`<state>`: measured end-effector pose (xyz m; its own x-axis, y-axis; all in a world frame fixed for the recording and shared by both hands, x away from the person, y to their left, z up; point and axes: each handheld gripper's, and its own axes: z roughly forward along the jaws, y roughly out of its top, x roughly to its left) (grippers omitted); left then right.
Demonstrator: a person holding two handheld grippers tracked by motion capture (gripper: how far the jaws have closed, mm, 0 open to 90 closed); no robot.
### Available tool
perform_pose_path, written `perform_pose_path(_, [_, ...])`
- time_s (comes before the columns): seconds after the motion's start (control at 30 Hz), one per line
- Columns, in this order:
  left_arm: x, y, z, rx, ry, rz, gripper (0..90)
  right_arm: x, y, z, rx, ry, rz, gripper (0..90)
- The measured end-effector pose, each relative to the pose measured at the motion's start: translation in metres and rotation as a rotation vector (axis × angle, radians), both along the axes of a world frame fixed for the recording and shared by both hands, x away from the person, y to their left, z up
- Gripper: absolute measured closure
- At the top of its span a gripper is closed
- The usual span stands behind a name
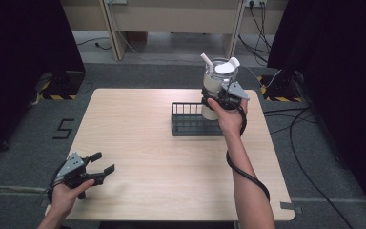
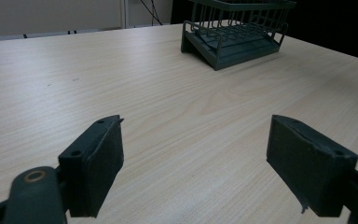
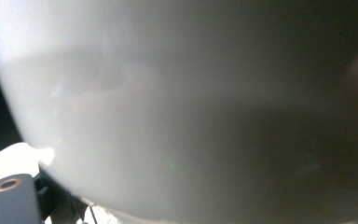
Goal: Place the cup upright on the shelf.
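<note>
A pale translucent cup (image 1: pixel 216 78) with a white flip lid and a white straw stands upright at the right end of the dark wire basket (image 1: pixel 181 130). My right gripper (image 1: pixel 222 97) is shut on the cup's body from the near side. I cannot tell whether the cup's base rests in the basket or hangs just above it. In the right gripper view the cup's wall (image 3: pixel 191 107) sits pressed close to the camera. My left gripper (image 1: pixel 104 162) rests near the table's front left corner, open and holding nothing, its jaws (image 2: pixel 196 140) pointing toward the basket (image 2: pixel 235 39).
The light wooden table (image 1: pixel 171 171) holds the basket at its back right. Black curtains hang on both sides, and cables run over the grey floor at the right. A cable loops from the right gripper down along the forearm.
</note>
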<state>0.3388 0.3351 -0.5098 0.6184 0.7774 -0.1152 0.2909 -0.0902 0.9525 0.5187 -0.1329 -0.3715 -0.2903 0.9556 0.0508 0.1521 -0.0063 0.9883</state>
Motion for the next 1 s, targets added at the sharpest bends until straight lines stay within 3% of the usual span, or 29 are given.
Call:
perform_pose_path(0.3, [0.000,0.000,0.000,-0.002,0.000,-0.002,17.9,0.010,0.006,-0.003,-0.002,0.007,0.000,10.8])
perform_pose_path(0.57, [0.000,0.000,0.000,-0.003,-0.001,-0.001,17.9,0.017,0.011,-0.015,0.004,0.036,-0.005,10.8])
perform_pose_path(1.0, [0.000,0.000,0.000,-0.002,0.000,-0.004,17.9,0.024,0.014,-0.037,-0.030,0.071,-0.011,10.7])
